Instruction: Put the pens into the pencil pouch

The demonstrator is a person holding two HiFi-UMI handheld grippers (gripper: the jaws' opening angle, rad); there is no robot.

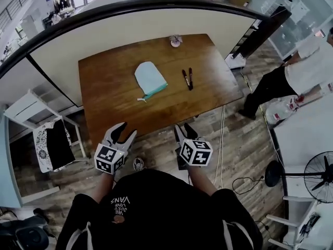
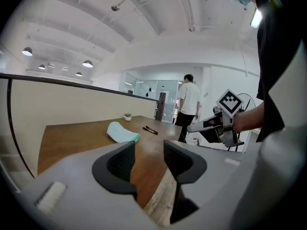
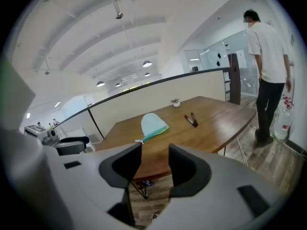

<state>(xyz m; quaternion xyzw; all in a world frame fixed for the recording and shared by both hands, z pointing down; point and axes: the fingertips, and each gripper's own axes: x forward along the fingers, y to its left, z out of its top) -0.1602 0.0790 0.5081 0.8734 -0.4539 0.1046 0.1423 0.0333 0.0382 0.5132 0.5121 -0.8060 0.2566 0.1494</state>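
Two jaw pairs released, nothing between them, both short of the near edge of the worktop (image 1: 114, 100). Left hand-held gripper (image 1: 128, 129) at 7 o'clock. Light-blue pencil pouch (image 1: 150, 78) flat near centre; two dark pens (image 1: 187, 79) side by side at its 3 o'clock, apart from it. Right hand-held gripper (image 1: 183, 127) at 5 o'clock.

Table (image 1: 112, 92) bears pouch (image 1: 150, 78), pens (image 1: 187, 79) (perhaps a pot (image 1: 175, 41)).

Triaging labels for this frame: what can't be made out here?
- pencil pouch: zip open or shut, too small in every view.
- pens: caps on or off, too small, head view.
- small object at far edge of table: too small to identify.
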